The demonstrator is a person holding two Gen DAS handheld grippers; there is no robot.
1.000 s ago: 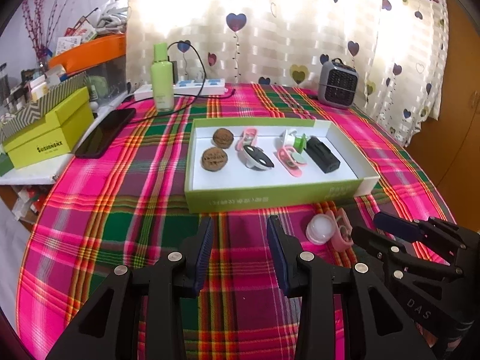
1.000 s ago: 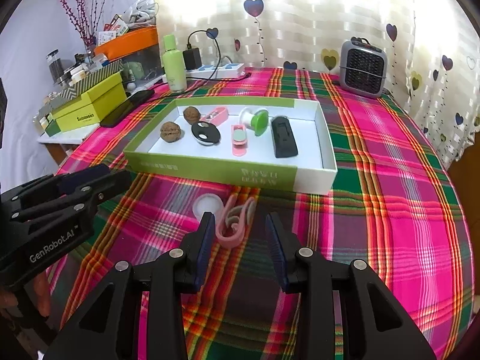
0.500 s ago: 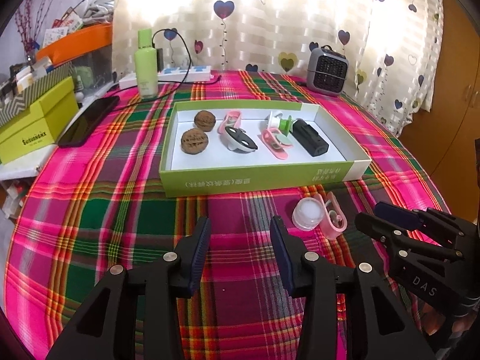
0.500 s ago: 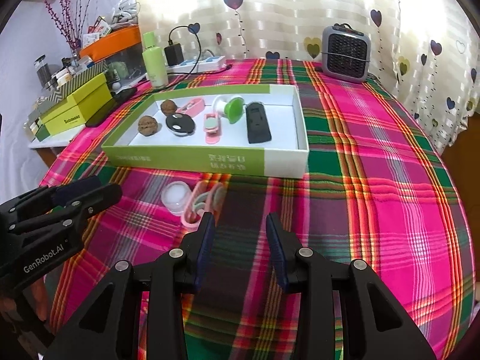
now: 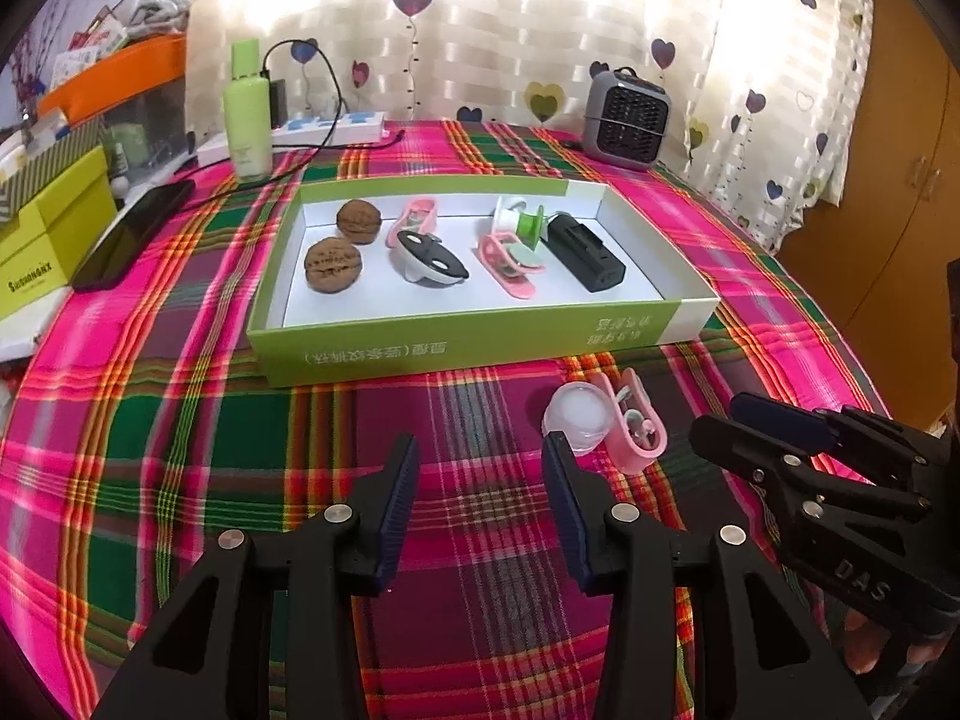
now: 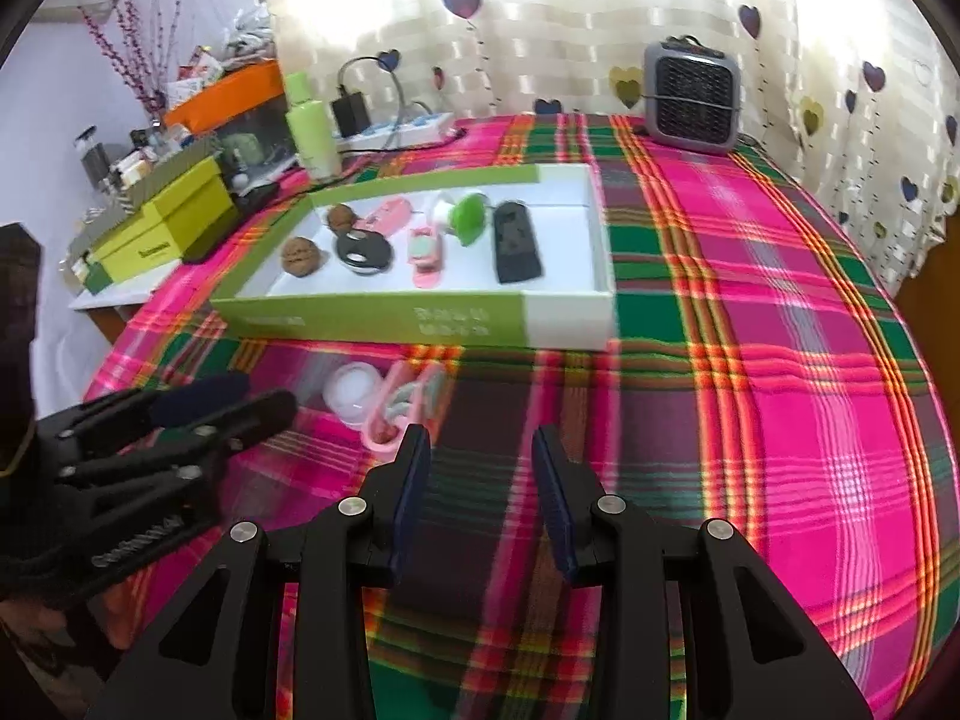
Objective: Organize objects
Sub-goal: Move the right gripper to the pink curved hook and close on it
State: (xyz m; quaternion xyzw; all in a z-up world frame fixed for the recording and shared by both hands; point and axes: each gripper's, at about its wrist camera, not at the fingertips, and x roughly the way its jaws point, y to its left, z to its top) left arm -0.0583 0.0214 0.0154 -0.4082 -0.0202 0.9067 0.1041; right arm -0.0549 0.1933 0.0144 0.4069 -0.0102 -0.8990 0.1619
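A green and white box (image 5: 420,348) (image 6: 384,318) on the plaid tablecloth holds two walnuts (image 5: 333,264), a black and white fob (image 5: 429,258), pink clips (image 5: 510,261), a green and white spool (image 5: 525,222) and a black block (image 5: 585,252). In front of the box lie a small white round jar (image 5: 579,423) (image 6: 354,393) and a pink clip (image 5: 633,426) (image 6: 402,411). My left gripper (image 5: 480,468) is open and empty, left of the jar. My right gripper (image 6: 480,462) is open and empty, right of the pink clip.
A green bottle (image 5: 247,114), a power strip (image 5: 330,126) with a cable, a black phone (image 5: 135,234) and yellow-green boxes (image 5: 48,240) stand at the back left. A small grey heater (image 5: 627,120) stands at the back right. The table edge curves round on the right.
Both grippers have drawn back from the box and shifted to the right, so the jar and pink clip now lie left of the right gripper's jaws. Both stay open.
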